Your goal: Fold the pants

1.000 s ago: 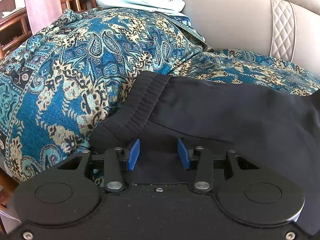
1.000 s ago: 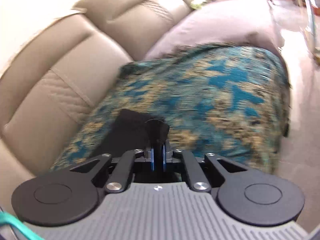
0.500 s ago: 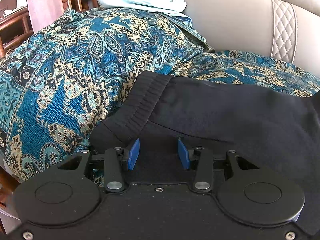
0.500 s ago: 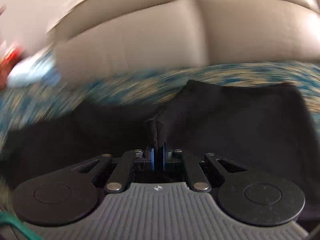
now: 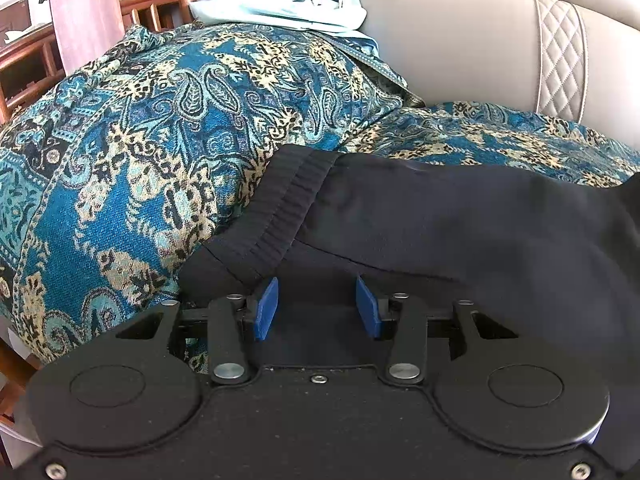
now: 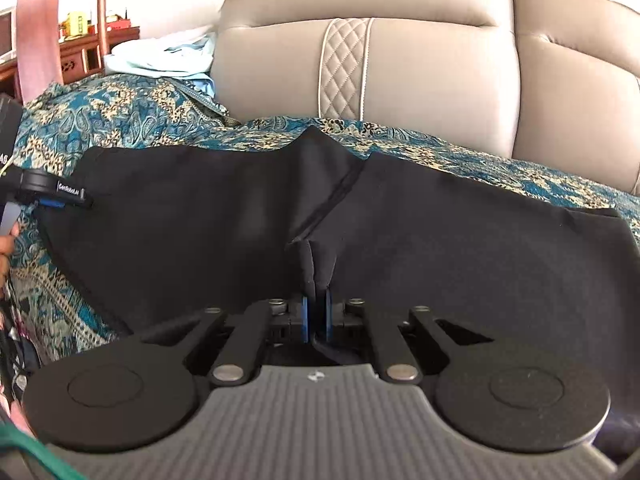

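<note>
The black pants (image 6: 400,224) lie spread across the patterned blue throw (image 5: 160,140) that covers the sofa seat, their long axis running side to side along the seat, parallel to the beige sofa back (image 6: 400,76). The elastic waistband (image 5: 288,208) sits at the left end, just ahead of the left gripper (image 5: 316,306). That gripper hovers low over the cloth with its blue pads parted and nothing pressed between them — released, with only flat fabric under the gap.

The right gripper (image 6: 316,316) is clenched on a pinch of the black cloth at the near edge, roughly mid-length; a small peak of fabric rises straight out of its closed pads, and a seam (image 6: 336,196) runs diagonally away from it toward the sofa back. In the right wrist view the left gripper (image 6: 60,196) shows at the far left edge of the garment, so the two hands stand well apart along the pants' length.

The right hand is the one already holding cloth, so the coming fold likely turns on where it carries that pinch — across the width toward the sofa back, or along toward the waistband.

The fabric looks thin, matte and limp, mostly smooth, with a raised ridge near the middle. A pale folded garment (image 5: 288,8) rests beyond the throw.
</note>
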`<action>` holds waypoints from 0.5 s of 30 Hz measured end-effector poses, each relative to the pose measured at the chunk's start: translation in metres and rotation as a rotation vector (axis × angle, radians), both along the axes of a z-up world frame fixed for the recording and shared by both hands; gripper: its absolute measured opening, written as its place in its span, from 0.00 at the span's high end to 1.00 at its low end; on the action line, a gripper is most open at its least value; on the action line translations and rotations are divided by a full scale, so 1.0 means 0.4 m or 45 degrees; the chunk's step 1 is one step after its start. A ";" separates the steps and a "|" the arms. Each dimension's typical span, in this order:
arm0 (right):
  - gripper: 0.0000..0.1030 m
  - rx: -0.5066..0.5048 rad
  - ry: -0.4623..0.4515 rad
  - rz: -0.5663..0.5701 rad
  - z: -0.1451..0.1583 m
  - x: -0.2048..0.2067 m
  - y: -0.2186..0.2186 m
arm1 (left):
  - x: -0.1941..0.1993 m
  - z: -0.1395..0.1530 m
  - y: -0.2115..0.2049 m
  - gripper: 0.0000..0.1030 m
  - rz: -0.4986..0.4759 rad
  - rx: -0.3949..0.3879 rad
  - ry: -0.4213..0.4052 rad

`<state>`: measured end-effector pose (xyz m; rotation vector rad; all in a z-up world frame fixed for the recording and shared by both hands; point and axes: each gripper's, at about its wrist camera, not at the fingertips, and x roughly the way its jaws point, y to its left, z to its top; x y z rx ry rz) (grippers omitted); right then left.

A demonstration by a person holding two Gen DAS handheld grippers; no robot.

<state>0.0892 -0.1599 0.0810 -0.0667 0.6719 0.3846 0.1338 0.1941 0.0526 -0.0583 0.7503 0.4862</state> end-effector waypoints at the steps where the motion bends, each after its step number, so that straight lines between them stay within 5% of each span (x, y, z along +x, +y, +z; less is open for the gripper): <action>1: 0.90 -0.008 -0.008 0.008 -0.001 -0.003 0.004 | -0.001 0.001 0.000 0.58 -0.002 -0.002 0.001; 4: 0.90 -0.023 -0.024 0.037 -0.002 -0.020 0.008 | -0.005 0.006 -0.001 0.54 -0.003 -0.024 0.003; 8: 0.90 0.012 -0.026 0.091 -0.006 -0.033 0.005 | -0.039 0.038 -0.021 0.13 -0.050 -0.131 -0.095; 13: 0.84 0.048 -0.022 0.122 -0.011 -0.035 0.008 | -0.065 0.091 -0.123 0.10 -0.217 -0.057 -0.180; 15: 0.67 0.077 -0.016 0.144 -0.011 -0.034 0.007 | -0.062 0.104 -0.170 0.09 -0.305 -0.054 -0.166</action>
